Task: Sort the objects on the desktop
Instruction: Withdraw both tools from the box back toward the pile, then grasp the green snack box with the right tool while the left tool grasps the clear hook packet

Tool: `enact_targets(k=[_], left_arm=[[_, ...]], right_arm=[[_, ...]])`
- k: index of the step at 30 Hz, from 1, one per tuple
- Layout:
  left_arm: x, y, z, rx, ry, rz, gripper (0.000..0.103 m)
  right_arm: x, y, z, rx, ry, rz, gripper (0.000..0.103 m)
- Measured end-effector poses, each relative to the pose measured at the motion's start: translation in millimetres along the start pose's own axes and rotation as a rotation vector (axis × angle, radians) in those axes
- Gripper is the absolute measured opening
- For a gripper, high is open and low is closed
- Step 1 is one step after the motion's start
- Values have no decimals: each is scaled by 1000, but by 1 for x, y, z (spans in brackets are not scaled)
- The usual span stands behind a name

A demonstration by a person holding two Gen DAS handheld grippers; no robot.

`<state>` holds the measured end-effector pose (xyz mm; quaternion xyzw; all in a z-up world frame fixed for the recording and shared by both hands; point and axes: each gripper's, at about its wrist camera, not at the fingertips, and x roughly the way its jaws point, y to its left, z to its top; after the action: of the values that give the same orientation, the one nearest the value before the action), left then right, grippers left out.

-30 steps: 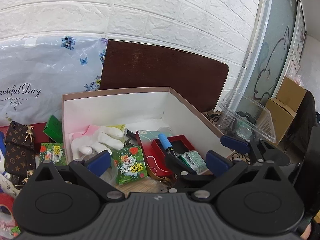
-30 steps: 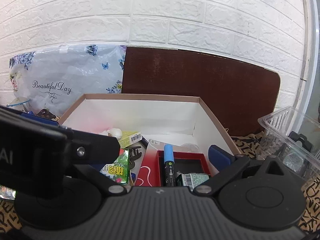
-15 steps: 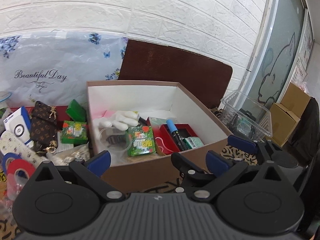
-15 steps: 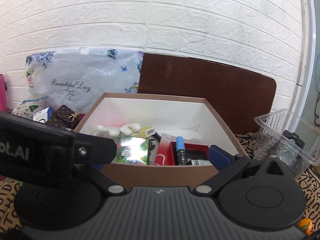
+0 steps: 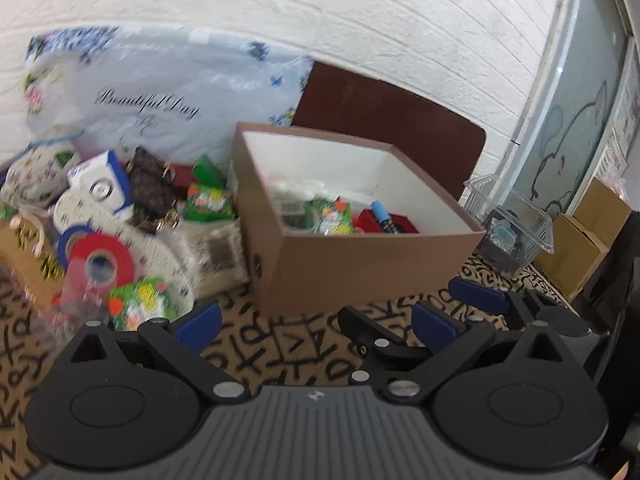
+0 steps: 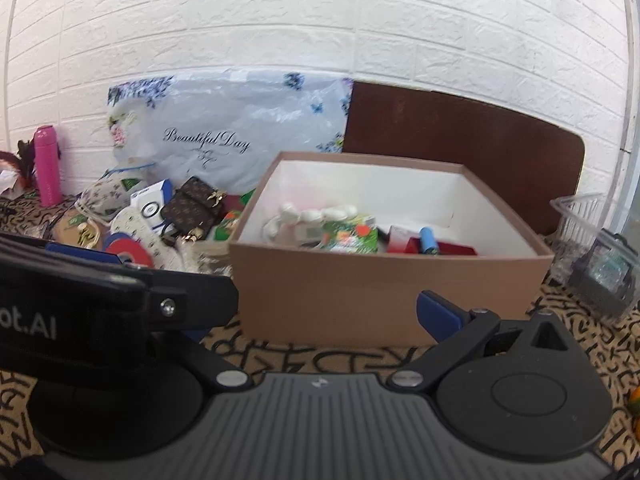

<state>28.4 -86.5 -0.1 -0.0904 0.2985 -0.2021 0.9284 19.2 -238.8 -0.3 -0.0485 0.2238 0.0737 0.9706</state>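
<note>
A brown cardboard box stands on the patterned tabletop. It holds a blue-capped marker, green packets, a red box and a white glove. My left gripper is open and empty, low in front of the box. My right gripper is open and empty, also in front of the box; its left finger is hidden behind the left gripper's body. Loose items lie left of the box: a red tape roll, a green packet, a brown wallet.
A clear plastic container sits right of the box. A floral plastic bag and a dark brown board lean on the white brick wall. A pink bottle stands far left. Cardboard boxes stand far right.
Both grippers have pulled back out of the box and away from it, so the whole box and the clutter at its left now show. The jaws stay open.
</note>
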Motion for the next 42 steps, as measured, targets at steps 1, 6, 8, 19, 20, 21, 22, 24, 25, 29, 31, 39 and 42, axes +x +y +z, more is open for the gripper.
enact_targets(k=[1,6,8,19,20,21,22,24,25,29,31,39,42], left_arm=[[-1,6,-5,-18,11,5,103],[-5,32,-29,-67,52,52,103],[-8,40,-37,-64,48,76,103],[-27,99,-44,-140,30,179,103],[-28,107,-44,-159,23,195,103],[-29,116,-44,-183,17,206,103],[-29,124,-43,-208,12,212,103],[-30,138,-41,-237,2,226,103],[-29,144,-40,-239,0,238,103],[-22,161,-37,-248,-1,258,103],[-16,170,-36,-255,6,265,103],[9,195,-32,-284,41,246,94],[15,199,-31,-276,42,242,90]], right_arm=[[0,4,-4,1,9,5,101],[7,31,-26,-6,71,48,101],[11,44,-34,-14,96,69,101],[30,101,-41,-79,128,187,101],[33,105,-39,-83,127,188,101],[34,109,-39,-86,126,191,101],[36,111,-38,-88,127,196,101],[40,116,-38,-90,131,207,101],[42,119,-38,-93,132,212,101],[53,130,-40,-110,148,217,101],[59,134,-40,-109,156,223,101],[81,147,-33,-120,158,233,101],[90,150,-30,-117,158,238,101]])
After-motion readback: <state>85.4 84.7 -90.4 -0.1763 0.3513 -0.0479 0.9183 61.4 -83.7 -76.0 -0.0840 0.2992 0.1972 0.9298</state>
